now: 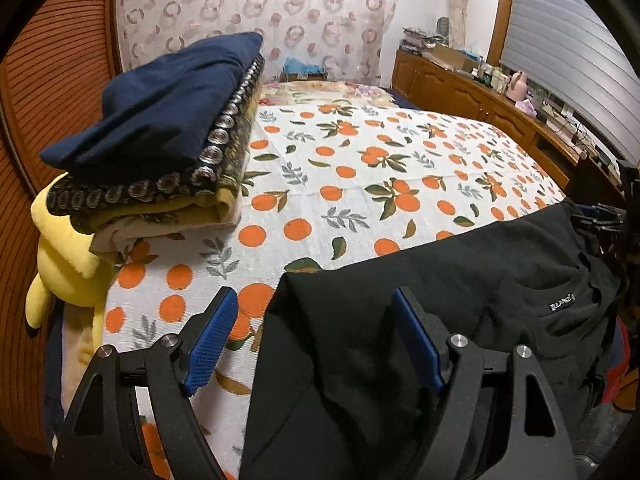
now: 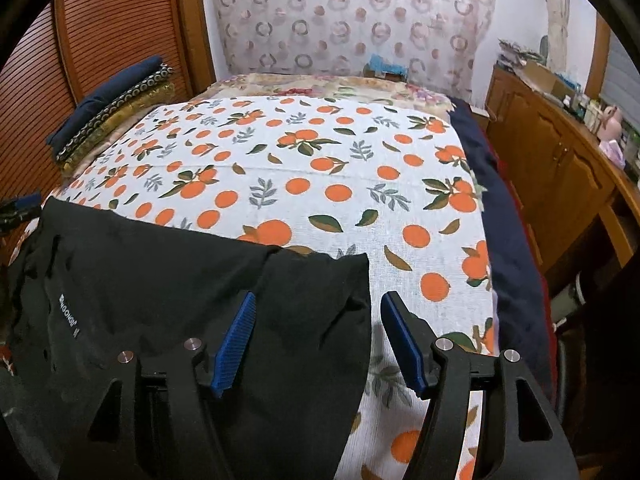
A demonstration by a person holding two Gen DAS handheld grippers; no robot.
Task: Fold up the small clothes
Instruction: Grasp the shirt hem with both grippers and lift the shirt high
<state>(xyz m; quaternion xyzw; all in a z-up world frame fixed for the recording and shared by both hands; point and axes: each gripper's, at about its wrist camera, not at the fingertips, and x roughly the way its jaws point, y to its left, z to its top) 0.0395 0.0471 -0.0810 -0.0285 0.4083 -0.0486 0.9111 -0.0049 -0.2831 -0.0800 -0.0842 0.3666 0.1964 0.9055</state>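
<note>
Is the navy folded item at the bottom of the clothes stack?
No, the navy folded item lies on top of the stack, above the patterned pieces.

I see a bed (image 2: 520,248) covered by a white sheet printed with oranges (image 1: 360,168). A black garment (image 1: 460,280) lies flat on the near end of that sheet: its edge runs between my left fingers, and likewise between my right ones. Far ahead and to the left of both pairs of fingers, a stack of folded clothes (image 1: 168,128) rests on the bed, a navy piece on top.
</note>
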